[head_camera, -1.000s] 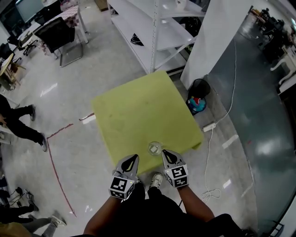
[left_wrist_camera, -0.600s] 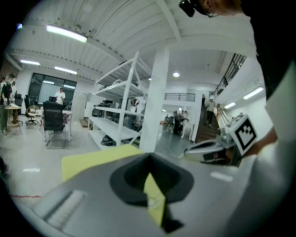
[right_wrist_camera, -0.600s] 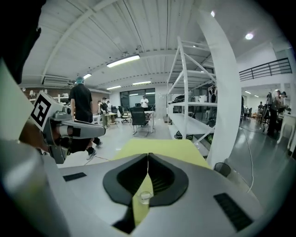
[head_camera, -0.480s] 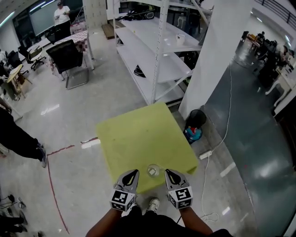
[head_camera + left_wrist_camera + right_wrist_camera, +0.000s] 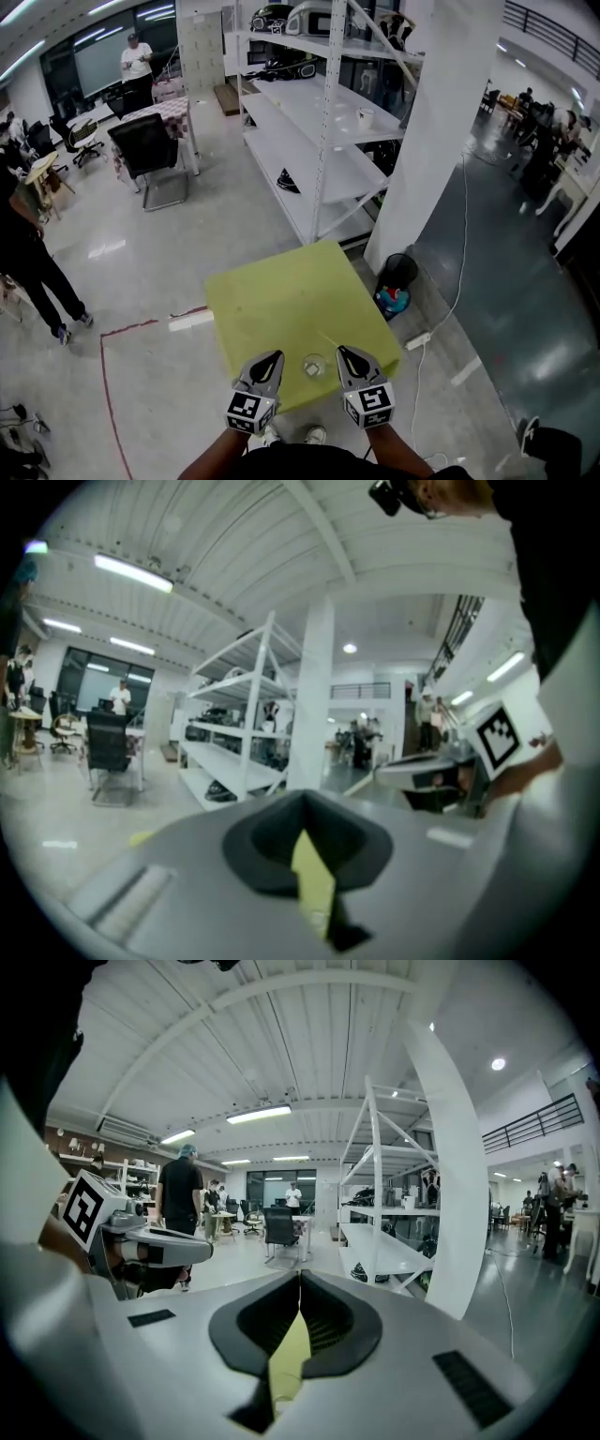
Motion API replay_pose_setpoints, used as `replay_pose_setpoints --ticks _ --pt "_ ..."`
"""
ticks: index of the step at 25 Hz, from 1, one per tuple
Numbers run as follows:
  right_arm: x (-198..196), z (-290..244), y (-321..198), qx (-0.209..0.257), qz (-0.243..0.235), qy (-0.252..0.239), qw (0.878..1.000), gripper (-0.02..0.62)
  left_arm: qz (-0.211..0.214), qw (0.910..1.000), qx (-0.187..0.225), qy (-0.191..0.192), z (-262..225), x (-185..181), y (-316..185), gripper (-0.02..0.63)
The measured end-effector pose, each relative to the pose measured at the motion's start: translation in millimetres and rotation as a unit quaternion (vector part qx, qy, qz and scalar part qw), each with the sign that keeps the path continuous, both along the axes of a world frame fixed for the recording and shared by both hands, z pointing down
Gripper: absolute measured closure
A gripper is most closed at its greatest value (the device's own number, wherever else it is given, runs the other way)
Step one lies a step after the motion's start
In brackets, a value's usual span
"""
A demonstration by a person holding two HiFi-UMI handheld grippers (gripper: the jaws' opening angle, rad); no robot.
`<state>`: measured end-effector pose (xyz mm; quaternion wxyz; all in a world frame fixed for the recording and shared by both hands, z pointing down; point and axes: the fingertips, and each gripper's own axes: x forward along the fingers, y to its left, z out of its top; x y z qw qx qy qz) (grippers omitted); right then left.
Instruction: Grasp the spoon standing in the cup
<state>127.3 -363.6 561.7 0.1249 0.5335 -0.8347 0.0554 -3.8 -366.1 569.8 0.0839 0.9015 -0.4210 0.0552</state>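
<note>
**Head view.**
- Left gripper point(image 5: 274, 357) and right gripper point(image 5: 345, 352) are held side by side over the near edge of the yellow-green surface point(image 5: 281, 291).
- The glass cup point(image 5: 306, 371) stands between the 2 sets of fingers, a little ahead of the tips and touching neither.
- The spoon point(image 5: 316, 365) shows only as a pale shape inside the cup. Its handle is too thin to trace.
- No fingers are on the spoon. My guess is the 2 grippers flank the cup so either can reach it. This fits an approach or a pull-back equally.
- Room to move:
  - The cup is close to the near edge, and the surface's right corner lies just outside the right fingers.
  - Ahead of the fingers the surface is bare to its far edge.
  - Beyond that edge are a white shelf rack point(image 5: 309, 150) and a pillar point(image 5: 441, 122).

**Left gripper view.**
- The fingers point(image 5: 262, 841) are clenched, tips meeting, with nothing between them.
- A yellow sliver of the surface shows through the gap below.
- The camera looks out almost level, so the cup is below its sight.
- The other gripper shows to the right of these fingers.

**Right gripper view.**
- The fingers point(image 5: 328, 1321) are clenched too, ribbed pads together and empty, with the same yellow sliver beneath.
- No cup or spoon is in sight.
- The left gripper shows off to the left, well apart from these fingers.
</note>
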Motion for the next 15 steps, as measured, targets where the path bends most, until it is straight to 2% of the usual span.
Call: replay_pose_setpoints --ticks 6,15 --pt "-3 -21 -4 0.033 0.002 0.001 0.999 0.584 0.002 0.9998 0.019 0.005 -15 1 1 0.601" --pt "2 -25 -3 0.040 0.012 -0.004 0.999 0.584 0.007 0.9995 0.027 0.010 -21 4 4 0.601"
